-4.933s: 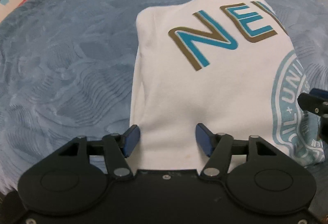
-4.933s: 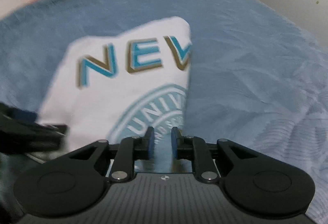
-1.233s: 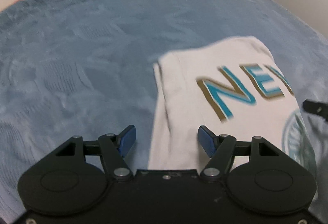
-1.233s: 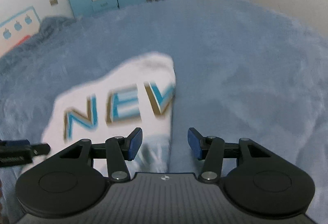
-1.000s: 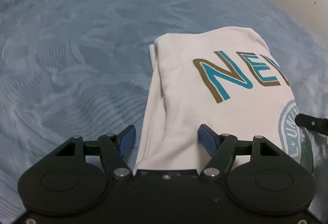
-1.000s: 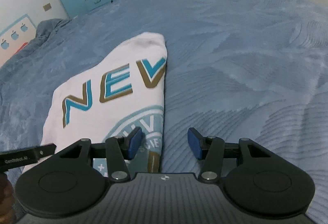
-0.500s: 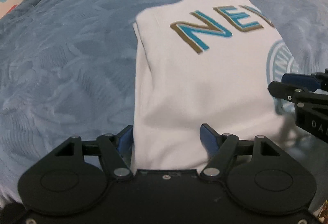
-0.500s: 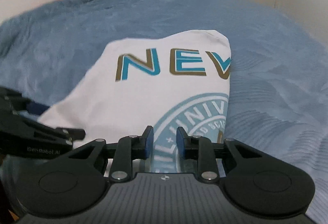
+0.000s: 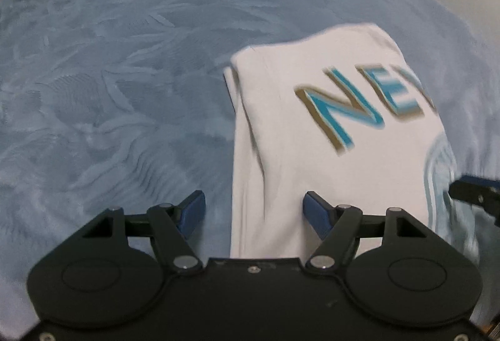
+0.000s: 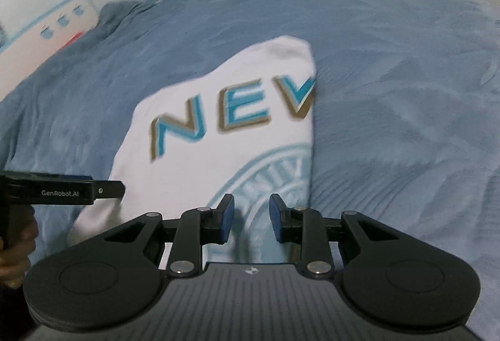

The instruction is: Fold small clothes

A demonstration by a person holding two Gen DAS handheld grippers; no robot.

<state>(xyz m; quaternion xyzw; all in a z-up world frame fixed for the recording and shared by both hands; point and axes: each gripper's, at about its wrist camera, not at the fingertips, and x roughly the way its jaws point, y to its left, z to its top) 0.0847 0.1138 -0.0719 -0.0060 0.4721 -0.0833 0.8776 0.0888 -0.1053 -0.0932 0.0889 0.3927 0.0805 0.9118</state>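
A: Where is the shirt (image 9: 328, 135) lying?

B: It is lying folded on the bed (image 9: 125, 75), on the blue blanket. In the left wrist view it is sitting toward the right side of the bed. The print "NEV" is facing up, and part of a round pale blue seal is showing below the letters.

A: What is the left tool (image 9: 254, 210) doing?

B: It is standing wide open. The near left edge of the shirt is lying between its blue pads (image 9: 314, 208), but the pads are not pressing on the cloth; it is holding nothing.

A: And the right tool (image 10: 251, 216)?

B: It is partly open, with a narrow gap between the pads (image 10: 227, 217). It is hovering over the near right part of the shirt (image 10: 218, 128), above the seal. I am seeing no cloth pinched between the pads.

A: Is the picture sharp?

B: No, both views are blurring a little, mostly on the letters.

A: Is each tool showing in the other view?

B: Yes. The left tool (image 10: 93, 191) is showing at the left edge of the right wrist view, with a hand (image 10: 15, 247) under it.
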